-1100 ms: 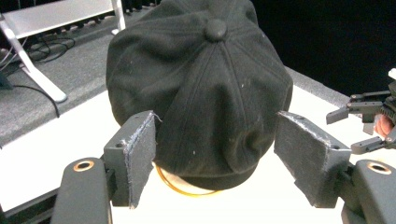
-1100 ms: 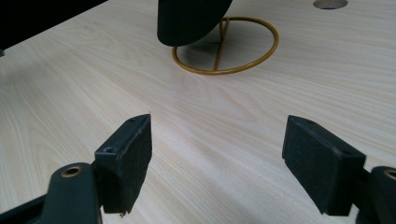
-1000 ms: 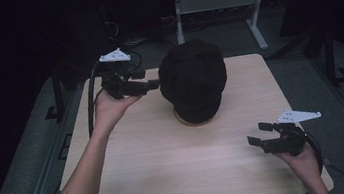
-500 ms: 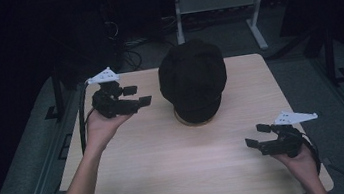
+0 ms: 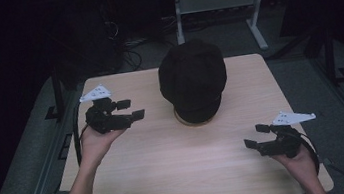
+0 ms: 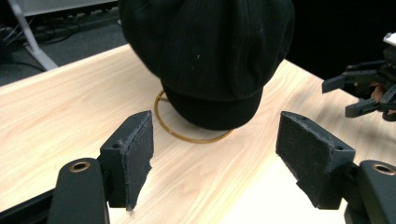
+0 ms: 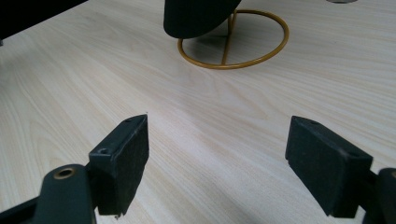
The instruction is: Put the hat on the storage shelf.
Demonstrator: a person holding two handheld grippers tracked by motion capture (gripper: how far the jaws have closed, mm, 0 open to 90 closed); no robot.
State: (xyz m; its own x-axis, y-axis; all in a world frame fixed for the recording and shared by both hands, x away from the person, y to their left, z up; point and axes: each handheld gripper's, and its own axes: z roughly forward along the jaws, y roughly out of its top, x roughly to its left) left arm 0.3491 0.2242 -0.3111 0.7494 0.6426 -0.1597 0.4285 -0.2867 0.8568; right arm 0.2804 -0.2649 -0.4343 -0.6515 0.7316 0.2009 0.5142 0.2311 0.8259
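While both claws gape, black cap (image 5: 192, 78) (peaked) tops gold stand (image 7: 232, 43).

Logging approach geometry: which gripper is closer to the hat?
The left gripper, jaws open, pointing at the black hat from just beside it. The right gripper sits farther off, near the table's front edge.
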